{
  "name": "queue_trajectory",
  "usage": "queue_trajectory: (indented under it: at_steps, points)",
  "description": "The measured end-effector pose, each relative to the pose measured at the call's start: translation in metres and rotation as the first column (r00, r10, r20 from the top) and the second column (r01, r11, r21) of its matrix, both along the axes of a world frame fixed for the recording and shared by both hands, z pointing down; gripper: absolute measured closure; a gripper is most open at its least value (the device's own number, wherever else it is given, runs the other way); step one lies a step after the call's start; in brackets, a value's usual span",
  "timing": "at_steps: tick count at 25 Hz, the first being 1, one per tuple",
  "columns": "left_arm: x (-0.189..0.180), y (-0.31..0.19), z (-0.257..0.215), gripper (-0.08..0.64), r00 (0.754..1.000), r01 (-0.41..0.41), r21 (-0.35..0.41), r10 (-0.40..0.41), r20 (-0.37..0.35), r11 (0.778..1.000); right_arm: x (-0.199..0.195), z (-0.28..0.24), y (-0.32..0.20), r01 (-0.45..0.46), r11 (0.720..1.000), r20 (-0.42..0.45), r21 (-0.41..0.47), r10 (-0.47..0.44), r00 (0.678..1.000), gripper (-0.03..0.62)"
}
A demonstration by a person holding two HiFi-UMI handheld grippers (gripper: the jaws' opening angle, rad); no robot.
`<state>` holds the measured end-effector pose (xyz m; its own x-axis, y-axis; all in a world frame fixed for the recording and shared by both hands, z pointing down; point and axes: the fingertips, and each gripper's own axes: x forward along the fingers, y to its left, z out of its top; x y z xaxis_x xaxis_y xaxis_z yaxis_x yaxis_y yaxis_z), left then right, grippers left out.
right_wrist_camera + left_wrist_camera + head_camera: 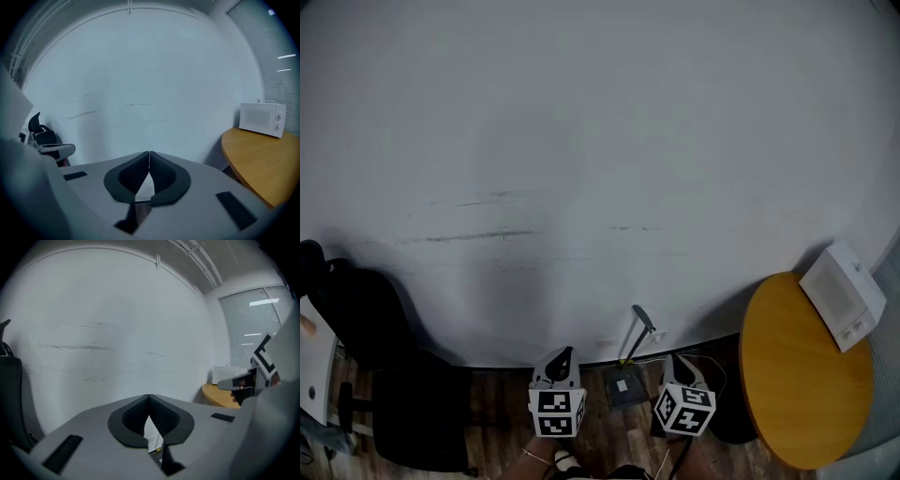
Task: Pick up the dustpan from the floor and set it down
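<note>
The dustpan (624, 386) lies on the wooden floor against the white wall, a dark pan with a long handle (639, 330) leaning up toward the wall. My left gripper (563, 353) hovers just left of it and my right gripper (679, 358) just right of it, both above the floor and pointing at the wall. Seen from its own camera, the left gripper (149, 396) has its jaw tips together with nothing between them. The right gripper (149, 152) is likewise shut and empty. Neither touches the dustpan.
A round wooden table (806, 375) stands at the right with a white microwave (844, 292) on its far edge. A black office chair (375, 375) stands at the left. The white wall (600, 169) fills the view ahead.
</note>
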<state>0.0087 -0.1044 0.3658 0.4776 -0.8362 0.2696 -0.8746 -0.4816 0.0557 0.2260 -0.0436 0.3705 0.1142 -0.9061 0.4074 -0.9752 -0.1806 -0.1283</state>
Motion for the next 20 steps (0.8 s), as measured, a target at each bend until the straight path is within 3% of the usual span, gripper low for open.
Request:
queue_trajectory:
  at_steps: [14,20]
  points:
    - [0.026,-0.029,0.012,0.551,0.995,0.1,-0.042,-0.1,0.0,0.994,0.019,0.006,-0.064,0.143,0.989,-0.042,-0.021,-0.144,0.989,0.56]
    - [0.036,-0.029,0.029,0.551,0.995,0.095,-0.063,-0.094,0.019,0.993,0.026,0.028,-0.07,0.174,0.983,-0.066,-0.065,-0.178,0.982,0.56]
